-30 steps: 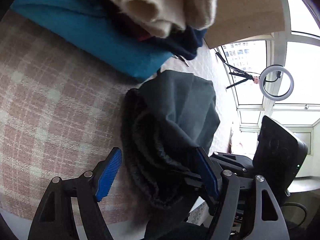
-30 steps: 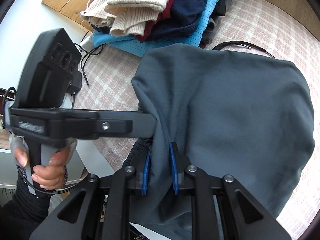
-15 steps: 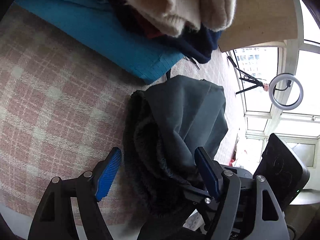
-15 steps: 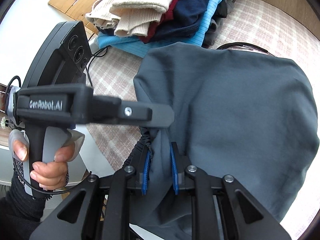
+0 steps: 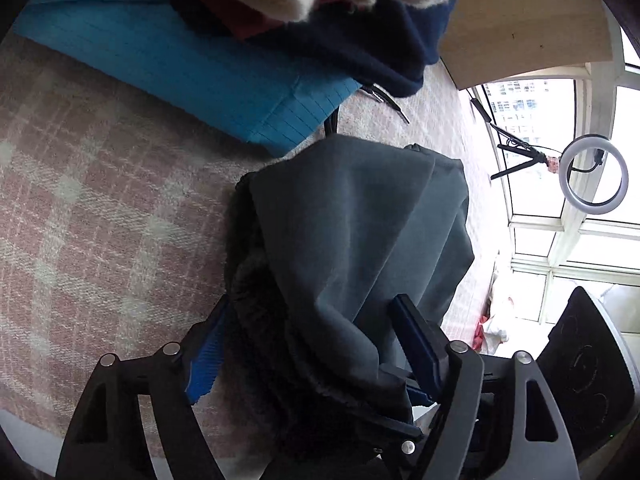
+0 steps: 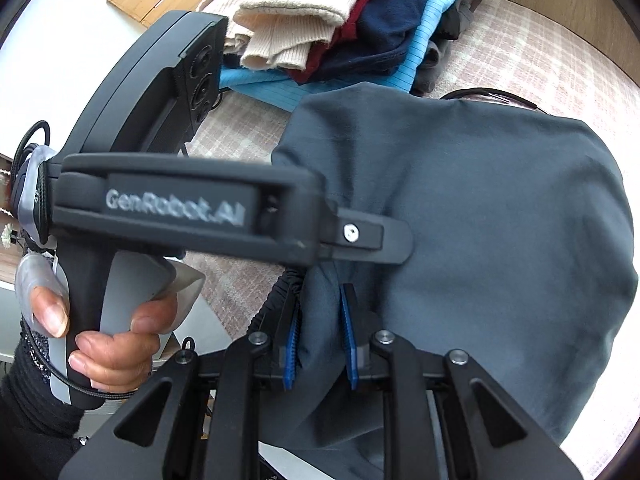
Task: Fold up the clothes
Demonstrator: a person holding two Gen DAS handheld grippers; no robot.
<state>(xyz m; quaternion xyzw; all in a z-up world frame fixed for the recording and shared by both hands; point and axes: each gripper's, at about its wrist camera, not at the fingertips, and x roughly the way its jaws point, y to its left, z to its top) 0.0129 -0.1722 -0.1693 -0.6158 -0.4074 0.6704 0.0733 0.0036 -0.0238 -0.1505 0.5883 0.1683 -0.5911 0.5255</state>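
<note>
Slate-grey cloth fills most of what I see: the grey garment (image 6: 480,240) lies bunched on the plaid cover (image 5: 100,200) of the bed, close to its near edge, with its dark fuzzy lining (image 5: 272,340) showing along one side. My right gripper (image 6: 320,336) is clamped on a fold of that garment, its blue pads (image 6: 347,332) pinching the fabric from both sides. My left gripper (image 5: 316,352) stands with its jaws wide apart; they have just been closing a little, and the garment's bunched edge sits between them. Its left pad is touching or just beside the lining; I cannot tell whether either pad presses on the cloth. In the right wrist view my left hand (image 6: 108,344) wraps the grey handle, with a dark sleeve (image 6: 28,412) at the wrist. Toward the far edge of the cover sits a stack of folded clothes (image 6: 352,12): a cream knit on top, dark red and navy beneath, a bright blue piece (image 5: 192,64) at the bottom. The stack lies just beside the garment.
</note>
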